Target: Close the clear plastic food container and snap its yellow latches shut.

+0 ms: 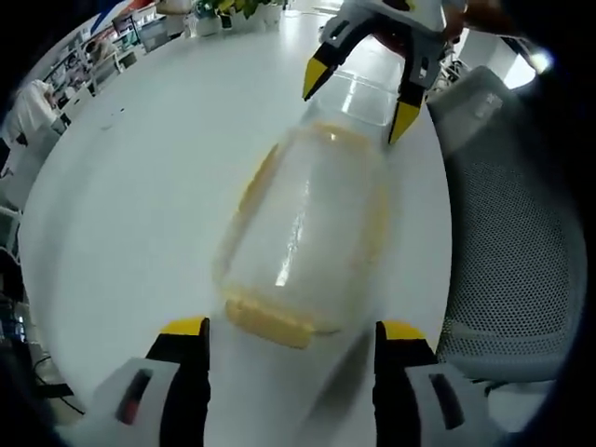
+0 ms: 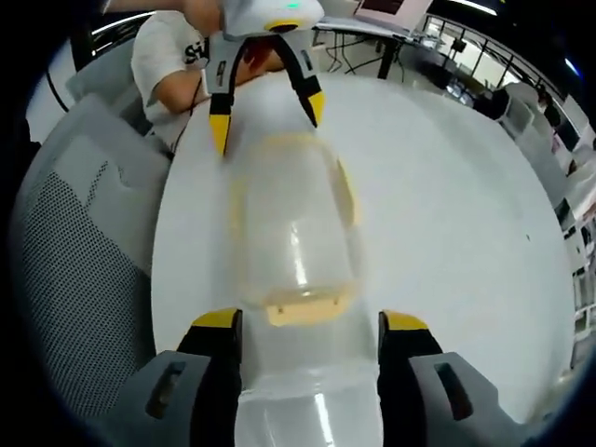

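The clear plastic food container (image 1: 303, 237) lies on the round white table (image 1: 140, 186), with a yellow latch (image 1: 270, 324) at its near end and yellow trim along its sides. My left gripper (image 1: 293, 331) is open just short of that latch, one jaw on each side. My right gripper (image 1: 358, 101) is open at the container's far end. In the right gripper view the container (image 2: 293, 219) lies ahead with a yellow latch (image 2: 303, 312) facing me. A clear plastic part (image 2: 307, 400) lies between the jaws of my right gripper (image 2: 310, 321). The left gripper (image 2: 267, 119) stands open beyond.
A grey mesh chair (image 1: 512, 251) stands against the table's edge beside the container, also seen as the chair (image 2: 79, 251) in the right gripper view. A person in a white shirt (image 2: 172, 56) is behind the left gripper. Desks and shelves (image 1: 102, 47) line the room's far side.
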{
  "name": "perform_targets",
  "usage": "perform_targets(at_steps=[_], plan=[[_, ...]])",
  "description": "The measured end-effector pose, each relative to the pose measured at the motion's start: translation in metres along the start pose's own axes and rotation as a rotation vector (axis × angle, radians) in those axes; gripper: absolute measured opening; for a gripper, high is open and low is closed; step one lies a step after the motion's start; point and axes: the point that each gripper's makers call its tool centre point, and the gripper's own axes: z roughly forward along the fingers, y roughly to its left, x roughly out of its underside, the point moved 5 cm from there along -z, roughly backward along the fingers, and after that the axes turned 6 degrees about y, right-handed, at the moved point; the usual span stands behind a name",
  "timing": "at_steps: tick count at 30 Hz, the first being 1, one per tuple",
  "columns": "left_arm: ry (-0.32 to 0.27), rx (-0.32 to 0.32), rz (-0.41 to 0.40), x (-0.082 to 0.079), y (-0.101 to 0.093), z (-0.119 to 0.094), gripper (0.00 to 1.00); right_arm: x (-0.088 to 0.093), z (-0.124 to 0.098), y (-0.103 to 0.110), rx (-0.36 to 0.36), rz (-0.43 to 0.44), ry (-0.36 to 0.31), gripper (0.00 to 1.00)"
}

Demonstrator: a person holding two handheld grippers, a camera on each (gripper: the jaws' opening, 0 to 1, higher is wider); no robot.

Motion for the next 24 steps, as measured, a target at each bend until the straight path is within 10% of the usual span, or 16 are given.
perform_targets(at_steps=[24], plan=[[0.067, 0.008, 0.178, -0.004, 0.009, 0.009, 0.53, -0.002, 0.02, 0.002, -0.066, -0.022, 0.082, 0.53]])
